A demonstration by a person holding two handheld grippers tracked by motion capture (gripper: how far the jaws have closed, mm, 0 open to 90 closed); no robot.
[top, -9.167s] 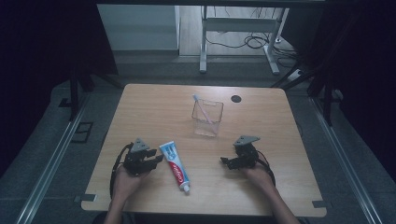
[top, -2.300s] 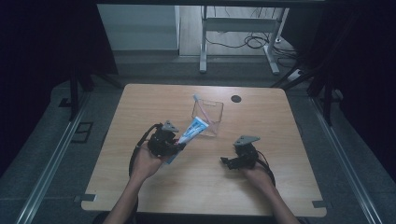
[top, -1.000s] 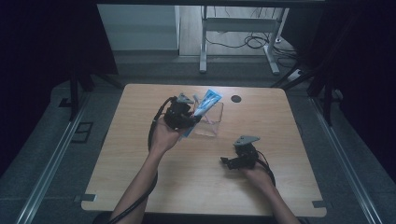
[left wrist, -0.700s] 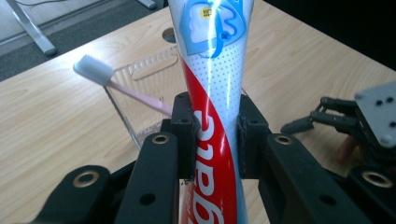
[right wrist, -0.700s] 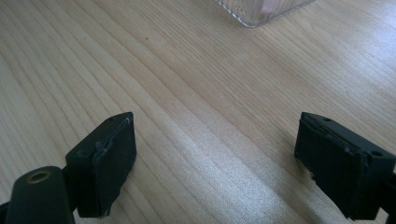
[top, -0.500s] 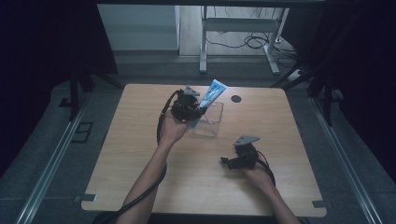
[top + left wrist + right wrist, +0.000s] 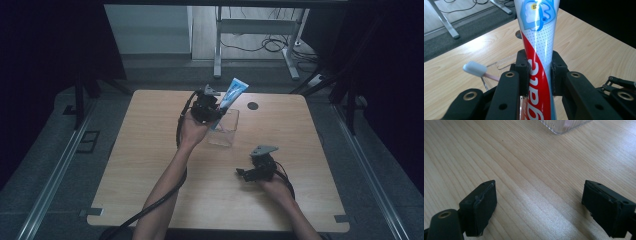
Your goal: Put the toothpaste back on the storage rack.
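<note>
My left gripper (image 7: 212,106) is shut on a toothpaste tube (image 7: 231,94), red, white and blue, held tilted above a clear square cup (image 7: 223,131) at the table's far middle. In the left gripper view the tube (image 7: 537,37) rises between my jaws, and a toothbrush (image 7: 475,69) with a white head and pink handle leans in the cup's rim (image 7: 504,61) below. My right gripper (image 7: 248,172) rests low over the table at the near right, open, nothing between its fingers (image 7: 480,206). A corner of the cup (image 7: 564,125) shows ahead of it.
The wooden table (image 7: 150,170) has a dark round hole (image 7: 252,105) near its far edge, right of the cup. A metal desk frame and cables (image 7: 260,35) stand on the floor beyond. Black cables trail from both grippers toward the near edge.
My left gripper has picked the tube off the table and carried it up and away to above the cup, tilting it more upright. The right gripper has stayed still.
</note>
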